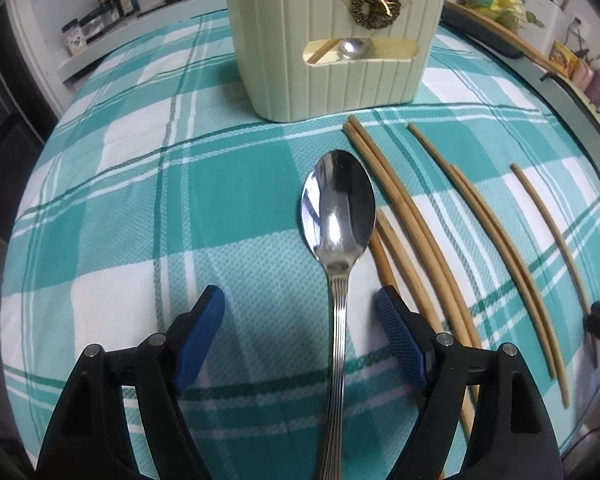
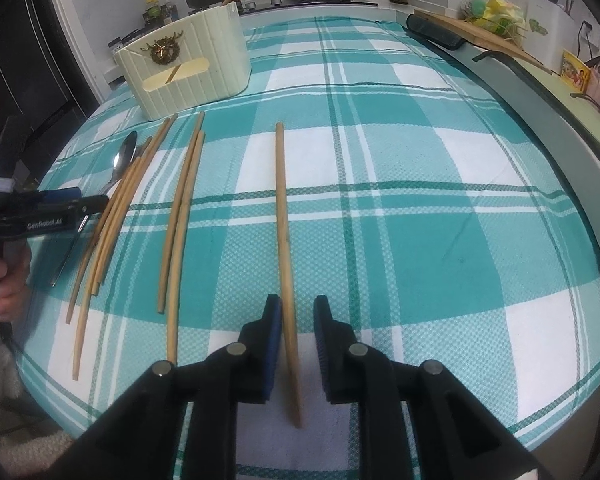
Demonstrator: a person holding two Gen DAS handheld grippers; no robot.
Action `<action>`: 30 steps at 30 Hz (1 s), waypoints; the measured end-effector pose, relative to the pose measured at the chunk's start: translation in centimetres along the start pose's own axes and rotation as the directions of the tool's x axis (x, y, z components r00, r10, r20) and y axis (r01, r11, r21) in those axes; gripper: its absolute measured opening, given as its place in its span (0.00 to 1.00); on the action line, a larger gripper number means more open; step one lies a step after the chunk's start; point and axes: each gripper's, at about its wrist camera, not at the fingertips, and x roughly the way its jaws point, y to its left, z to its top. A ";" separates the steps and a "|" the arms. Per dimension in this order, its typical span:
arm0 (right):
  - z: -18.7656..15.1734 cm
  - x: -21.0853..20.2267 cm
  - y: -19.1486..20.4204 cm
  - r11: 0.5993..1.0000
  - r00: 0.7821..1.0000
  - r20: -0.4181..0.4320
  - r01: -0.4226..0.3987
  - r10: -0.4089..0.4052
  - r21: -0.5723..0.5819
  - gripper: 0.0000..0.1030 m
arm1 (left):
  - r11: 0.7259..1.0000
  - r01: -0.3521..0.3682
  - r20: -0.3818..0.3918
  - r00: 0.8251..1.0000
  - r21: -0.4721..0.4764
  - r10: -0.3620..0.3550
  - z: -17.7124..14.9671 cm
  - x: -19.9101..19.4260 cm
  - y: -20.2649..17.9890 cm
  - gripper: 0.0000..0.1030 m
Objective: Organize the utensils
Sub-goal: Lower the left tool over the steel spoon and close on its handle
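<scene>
Straddling the spoon (image 1: 338, 208) with my left gripper (image 1: 300, 336) wide; my right gripper (image 2: 296, 332) (narrow, not squeezing) brackets one chopstick (image 2: 284, 216).

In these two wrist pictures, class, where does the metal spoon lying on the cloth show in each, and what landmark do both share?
Left wrist view: the spoon lies at centre, its handle running down between the open left gripper's fingers.
Right wrist view: the spoon sits at far left, beside the chopstick bundle.
Shared landmark: the cream utensil holder.
</scene>
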 end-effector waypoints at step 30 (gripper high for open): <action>11.0 6.9 3.3 0.957 0.968 -0.249 -0.111 0.042 -0.270 0.29 | 0.999 -0.037 -0.062 0.997 -0.033 0.035 3.6 2.1 0.4 0.80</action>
